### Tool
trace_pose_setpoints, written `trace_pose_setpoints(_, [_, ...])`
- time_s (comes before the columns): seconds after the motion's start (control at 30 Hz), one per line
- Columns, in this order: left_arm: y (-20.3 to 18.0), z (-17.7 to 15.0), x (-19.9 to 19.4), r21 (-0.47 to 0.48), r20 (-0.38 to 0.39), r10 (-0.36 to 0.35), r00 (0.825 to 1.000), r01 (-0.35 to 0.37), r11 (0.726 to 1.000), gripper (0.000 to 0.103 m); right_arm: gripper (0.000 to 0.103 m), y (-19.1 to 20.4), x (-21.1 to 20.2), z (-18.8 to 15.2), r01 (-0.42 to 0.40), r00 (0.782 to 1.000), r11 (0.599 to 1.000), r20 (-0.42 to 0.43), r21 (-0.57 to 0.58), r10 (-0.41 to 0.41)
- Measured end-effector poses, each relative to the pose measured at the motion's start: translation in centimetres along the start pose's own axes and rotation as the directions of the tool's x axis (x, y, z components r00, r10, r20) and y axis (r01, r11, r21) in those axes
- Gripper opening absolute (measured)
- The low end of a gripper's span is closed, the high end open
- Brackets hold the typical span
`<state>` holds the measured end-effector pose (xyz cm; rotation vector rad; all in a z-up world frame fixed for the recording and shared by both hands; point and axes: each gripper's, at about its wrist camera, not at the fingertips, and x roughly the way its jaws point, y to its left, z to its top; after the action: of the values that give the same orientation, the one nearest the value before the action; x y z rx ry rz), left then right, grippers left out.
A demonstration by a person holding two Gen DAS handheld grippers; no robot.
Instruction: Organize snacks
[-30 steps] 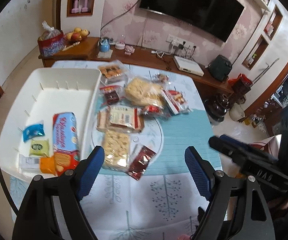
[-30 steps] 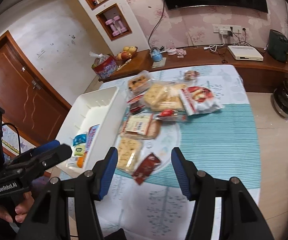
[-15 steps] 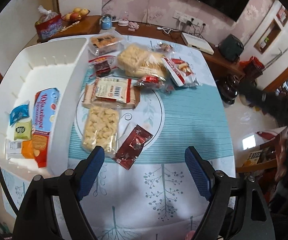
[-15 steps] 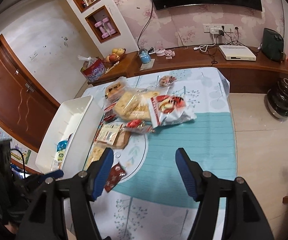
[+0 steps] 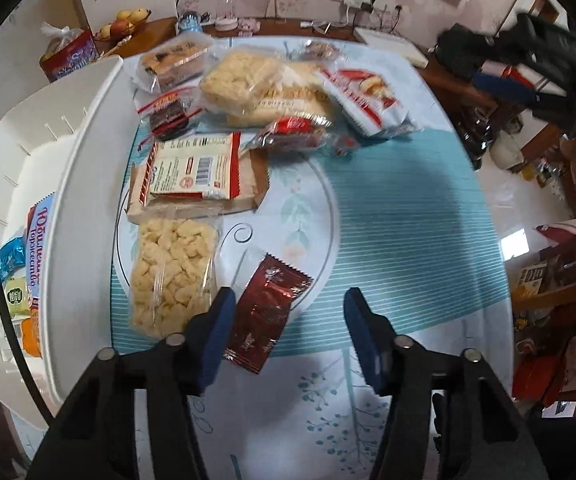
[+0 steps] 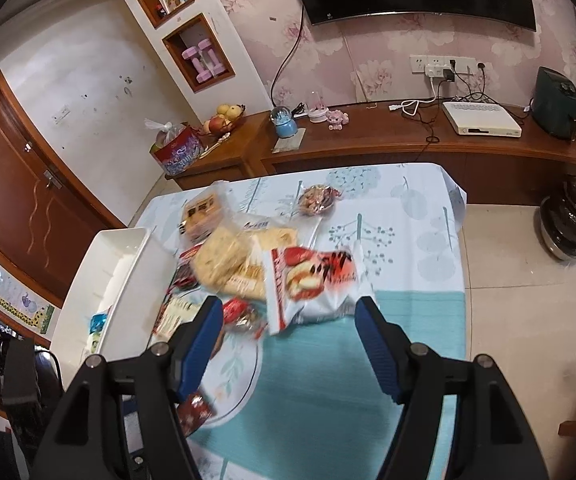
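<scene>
The left gripper (image 5: 285, 322) is closing, nothing yet pinched: the dark red sachet (image 5: 267, 312) lies flat on the table (image 5: 408, 216) just beside its left finger, partly under the gap, and the pads do not press on it. This looks like the next pick. Beside the sachet, toward the near left of the table, lies a clear pack of puffs (image 5: 171, 276), and beyond it a flat red-and-white pack (image 5: 193, 170) on a brown one.

The right gripper (image 6: 288, 332) hangs open and empty above the white-and-red bag (image 6: 308, 284) in the middle of the table, touching nothing.

Along the table's left edge stands the white bin (image 5: 83, 216). It holds only a few things at its near end: a blue biscuit pack (image 5: 39, 224), a small blue sachet (image 5: 9, 258) and a green one (image 5: 15, 296); the rest is bare.

So the job seems early. Most snacks are left on the table: the pale yellow bag (image 5: 263, 84), a tray of cakes (image 5: 175, 60) near the far edge, and several small red packs.
</scene>
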<state>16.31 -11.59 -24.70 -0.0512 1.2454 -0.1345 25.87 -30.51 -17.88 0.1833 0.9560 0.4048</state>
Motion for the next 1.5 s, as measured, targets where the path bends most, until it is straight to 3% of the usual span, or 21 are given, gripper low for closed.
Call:
trace_pose_setpoints(0.17, [0.2,0.1,1.4,0.008,-0.041,0.015,0.999,-0.015,1.0,0.047,0.071,-0.7,3.4,1.4,-0.002,0.999,1.0,-0.041,0.01,0.002])
trace_pose_setpoints(0.27, [0.2,0.1,2.1,0.019,-0.064,0.019,0.998,-0.017,1.0,0.046,0.088,-1.0,5.9,1.8,-0.002,0.995,1.0,-0.097,0.02,0.004])
trace_pose_setpoints(0.3, [0.2,0.1,2.2,0.021,-0.069,0.019,0.997,-0.017,1.0,0.045,0.089,-1.1,6.5,1.8,0.004,0.994,1.0,-0.108,0.02,-0.002])
trace_pose_setpoints(0.63, [0.1,0.4,4.2,0.023,-0.119,0.027,0.993,-0.024,0.999,0.045,0.089,-1.5,11.2,0.5,0.062,0.969,0.998,-0.24,0.016,-0.057])
trace_pose_setpoints(0.97, [-0.7,1.4,4.8,0.065,-0.109,0.074,0.991,-0.067,0.996,0.038,0.091,-1.1,12.5,0.7,0.075,0.969,0.997,-0.235,-0.021,-0.078])
trace_pose_setpoints(1.17, [-0.5,2.2,5.0,0.072,-0.122,0.069,0.99,-0.06,0.996,0.038,0.087,-0.7,12.4,0.4,0.083,0.967,0.994,-0.237,-0.066,-0.097])
trace_pose_setpoints(1.4, [0.5,2.2,5.0,0.047,-0.109,0.035,0.993,-0.03,0.998,0.035,0.074,-0.8,11.4,-0.2,0.083,0.966,0.995,-0.239,-0.053,-0.094])
trace_pose_setpoints(1.5, [1.2,1.6,4.6,0.028,-0.098,0.02,0.995,-0.018,0.999,0.032,0.073,-0.9,10.2,-1.2,0.07,0.968,0.997,-0.237,-0.033,-0.076])
